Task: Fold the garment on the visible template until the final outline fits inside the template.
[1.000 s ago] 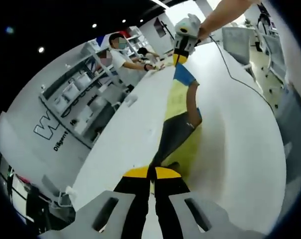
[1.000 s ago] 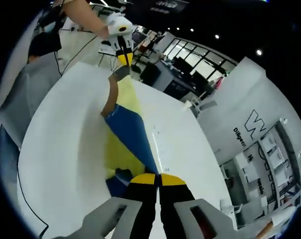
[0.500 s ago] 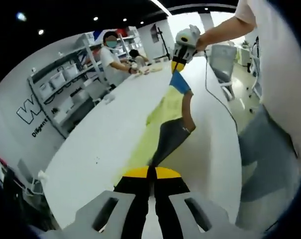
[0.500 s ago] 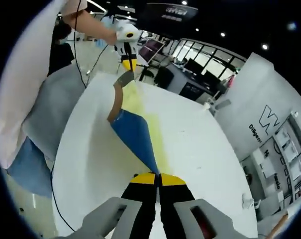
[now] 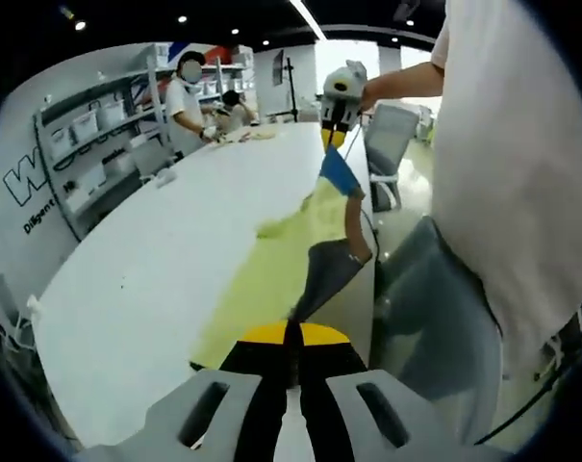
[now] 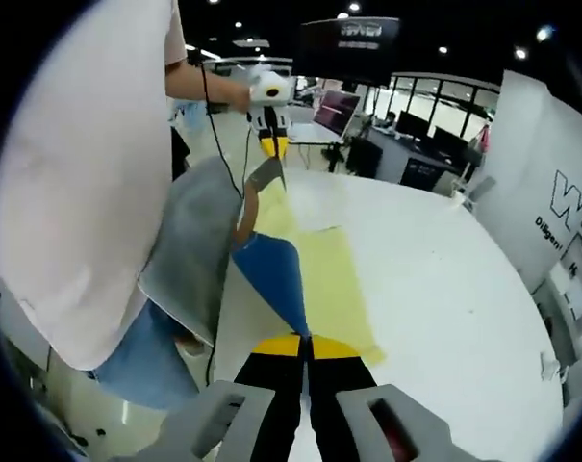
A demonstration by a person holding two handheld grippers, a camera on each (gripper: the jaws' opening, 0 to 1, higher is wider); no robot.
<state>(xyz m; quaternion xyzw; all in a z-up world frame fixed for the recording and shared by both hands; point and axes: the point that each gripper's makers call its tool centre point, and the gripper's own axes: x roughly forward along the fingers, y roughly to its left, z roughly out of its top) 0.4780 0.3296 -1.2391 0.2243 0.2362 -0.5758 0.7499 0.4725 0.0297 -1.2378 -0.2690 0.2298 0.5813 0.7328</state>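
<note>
Left gripper view: both grippers, left gripper (image 5: 292,332) and right gripper (image 6: 307,343), clench the garment (image 6: 271,279), stretched taut off the bench (image 6: 444,289) edge beside the yellow template (image 6: 334,289), likely to lay it flat.

A long white worktop (image 5: 146,260) runs through a big hall with a dark ceiling and small round ceiling lights (image 6: 446,49). Grey shelves (image 5: 93,144) with white boxes stand along a white wall (image 6: 545,183) with dark letters. Two persons (image 5: 189,96) stand at the far end.
</note>
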